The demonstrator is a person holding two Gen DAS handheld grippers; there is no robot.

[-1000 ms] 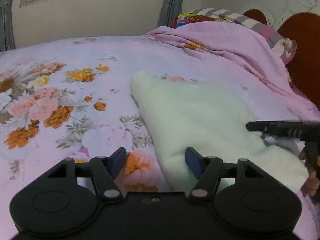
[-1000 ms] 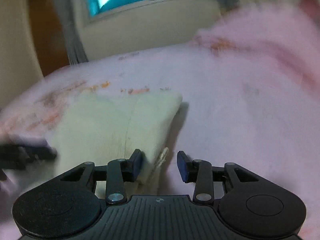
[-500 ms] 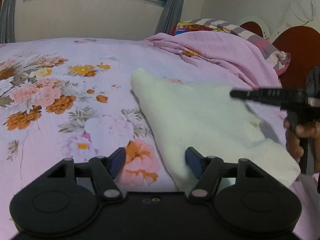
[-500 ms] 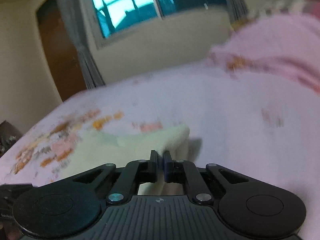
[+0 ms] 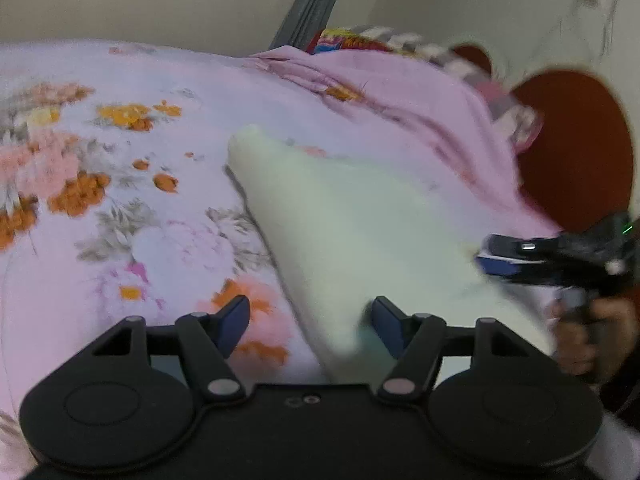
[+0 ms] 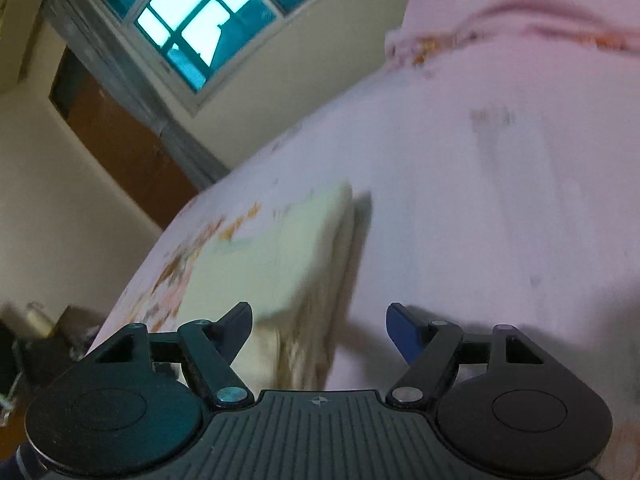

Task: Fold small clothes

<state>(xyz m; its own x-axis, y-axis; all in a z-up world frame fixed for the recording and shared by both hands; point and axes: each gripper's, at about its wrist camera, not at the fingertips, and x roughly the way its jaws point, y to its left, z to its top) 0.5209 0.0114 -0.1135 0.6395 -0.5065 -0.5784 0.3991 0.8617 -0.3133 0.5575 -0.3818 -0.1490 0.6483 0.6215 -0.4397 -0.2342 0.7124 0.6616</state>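
Both views blurred; left gripper point(image 5: 310, 326) jaws apart, empty; right gripper point(image 6: 320, 332) jaws opening, cream cloth point(image 5: 344, 216) unpinched.

Open floral bedsheet point(image 5: 120, 208) fills the frame's left; a heaped pink blanket point(image 5: 400, 112) and headboard point(image 5: 576, 148) block the upper right.

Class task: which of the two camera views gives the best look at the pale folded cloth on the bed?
The left wrist view: the pale cloth lies nearly whole across the floral bedsheet. The right wrist view catches it close, blurred and foreshortened, mostly its near edge.
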